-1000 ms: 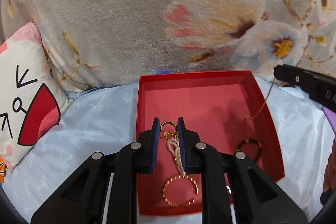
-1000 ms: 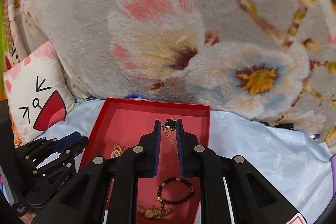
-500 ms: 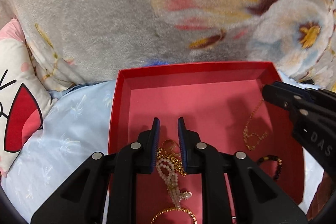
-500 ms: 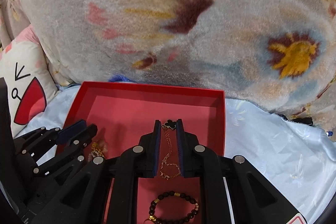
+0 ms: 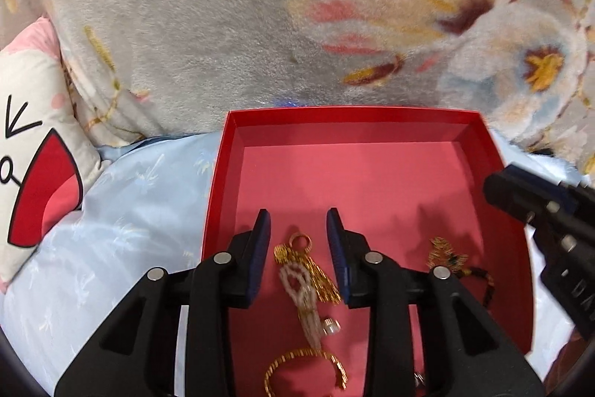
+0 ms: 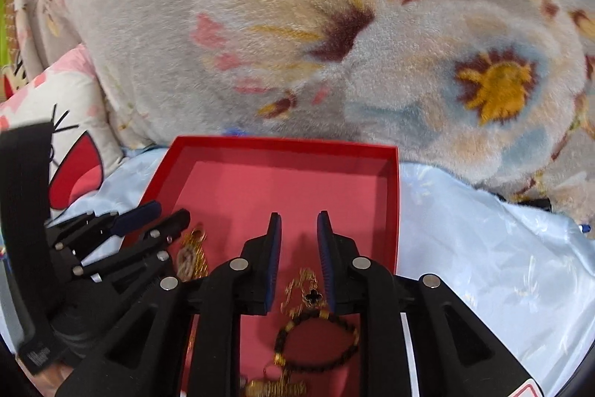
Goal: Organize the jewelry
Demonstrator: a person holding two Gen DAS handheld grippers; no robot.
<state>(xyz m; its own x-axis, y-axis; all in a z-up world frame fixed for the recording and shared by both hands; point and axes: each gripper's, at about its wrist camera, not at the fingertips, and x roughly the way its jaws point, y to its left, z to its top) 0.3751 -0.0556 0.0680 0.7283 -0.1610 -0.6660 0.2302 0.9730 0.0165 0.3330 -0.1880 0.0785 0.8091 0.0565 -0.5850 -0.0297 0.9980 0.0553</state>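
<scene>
A grey plush blanket printed with large pink, cream and blue flowers (image 5: 230,25) filled the background, above a pale blue satin sheet (image 5: 148,211) on which sat a shallow red cardboard box with a pink floor (image 5: 357,173); a white cushion with a cartoon face (image 5: 33,151) lay at far left. The left gripper (image 5: 298,229) had just been opening, and its blue-padded jaws stood apart with nothing pressed between them; beneath them on the box floor lay a gold chain with a ring clasp tangled with a white beaded strand (image 5: 303,274), and nearer the camera a gold bangle (image 5: 305,371). The right gripper (image 6: 299,227) had likewise just been opening and gripped nothing; a fine gold chain with a black clover pendant (image 6: 310,291) rested on the floor below it, beside a dark beaded bracelet with gold spacers (image 6: 316,337). The step in hand appeared to be releasing both pieces into the box; the next move probably calls for lifting both grippers clear without snagging the chains. White letters on the right gripper's body were only partly legible, reading "DA".
</scene>
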